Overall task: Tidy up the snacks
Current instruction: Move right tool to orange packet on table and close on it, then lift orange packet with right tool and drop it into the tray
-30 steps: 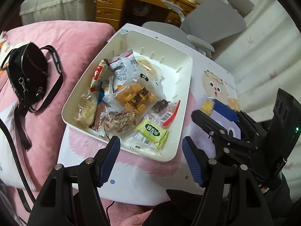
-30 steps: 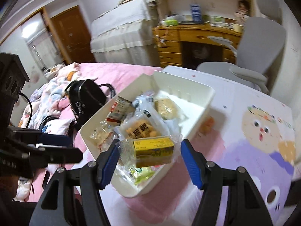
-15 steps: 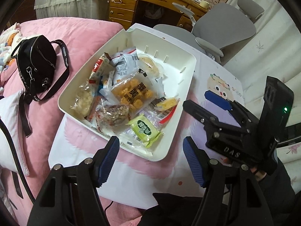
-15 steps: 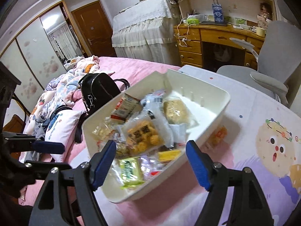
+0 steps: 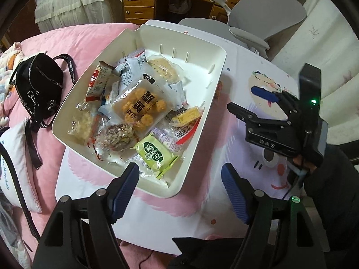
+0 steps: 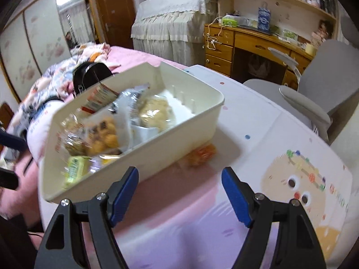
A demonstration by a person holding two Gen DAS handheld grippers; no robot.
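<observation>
From the left wrist, a cartoon-printed white and pink tabletop (image 5: 224, 204) stood beside a pink bed. The cream rectangular plastic bin (image 5: 202, 116) of crinkly wrapped snacks (image 5: 141, 107) lay just ahead of the left gripper (image 5: 180, 187), whose empty jaws were opening.

From the right wrist, a wooden desk (image 6: 251, 44) stood behind. The bin (image 6: 157, 154) sat ahead-left of the right gripper (image 6: 180, 189), spread wide, empty.

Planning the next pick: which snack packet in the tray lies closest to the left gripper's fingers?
The green packet, the only green wrapper, at the tray's near corner, just beyond the left gripper, whose fingers are opening and empty.
</observation>
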